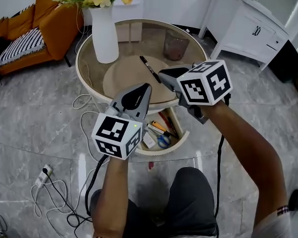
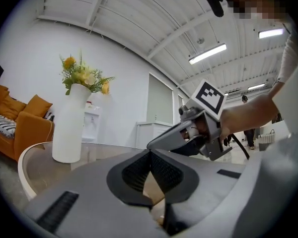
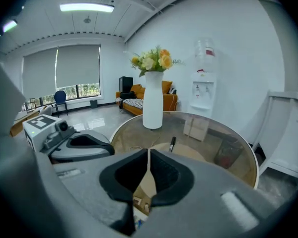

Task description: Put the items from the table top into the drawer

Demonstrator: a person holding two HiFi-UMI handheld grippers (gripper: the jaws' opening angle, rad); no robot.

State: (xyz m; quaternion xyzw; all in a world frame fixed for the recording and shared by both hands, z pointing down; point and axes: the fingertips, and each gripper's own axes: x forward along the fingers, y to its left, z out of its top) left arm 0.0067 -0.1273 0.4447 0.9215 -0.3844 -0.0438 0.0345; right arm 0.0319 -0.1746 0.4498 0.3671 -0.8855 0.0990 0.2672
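Now | pen (image 1: 150, 68) flat on table (image 1: 79, 66) near centre, just at 11 o'clock of right gripper (image 1: 162, 74) | drawer (image 1: 183, 135) open at table's 6 o'clock, scissors (image 1: 163, 141) inside | left gripper (image 1: 147, 87) clenched, empty; right gripper all but clenched, empty | judged light, stiff, slick, apt to roll | pinch mid-barrel, across its length

A slim black marker (image 1: 150, 69) lay flat and diagonal near the middle of the round glass counter (image 1: 139, 38). Below its near edge the cream drawer (image 1: 176, 144) stood open, holding blue-handled scissors (image 1: 163, 141) and pens (image 1: 158, 128).
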